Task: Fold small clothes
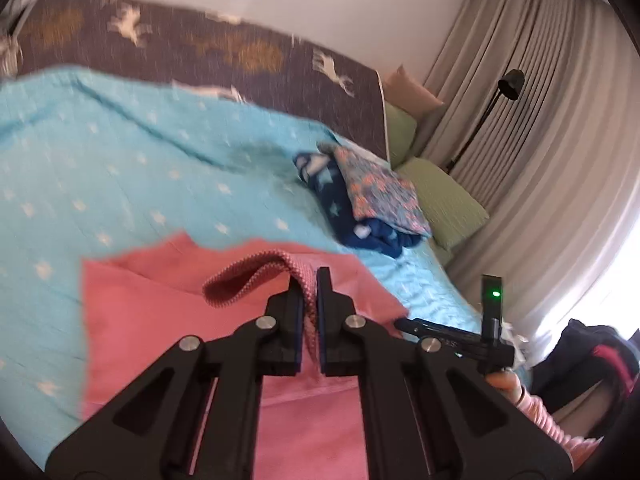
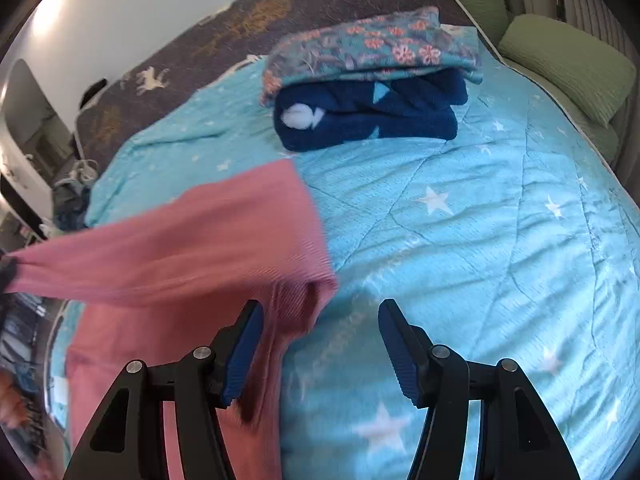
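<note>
A pink ribbed garment (image 1: 168, 312) lies on the light blue star quilt (image 1: 100, 160). My left gripper (image 1: 310, 280) is shut on its ribbed edge and lifts that edge above the quilt. In the right wrist view the pink garment (image 2: 180, 240) stretches off to the left, partly raised. My right gripper (image 2: 320, 320) is open and empty, with its left finger over the garment's edge and its right finger over the quilt (image 2: 480, 240). The right gripper also shows in the left wrist view (image 1: 404, 324), low at the right.
A stack of folded clothes, a floral piece (image 2: 372, 48) on a dark blue star piece (image 2: 372, 116), sits at the far side of the bed. A dark deer-pattern blanket (image 1: 200, 44) lies behind. Green cushions (image 2: 568, 60), curtains (image 1: 540, 120) and a black floor lamp (image 1: 510, 84) stand to the right.
</note>
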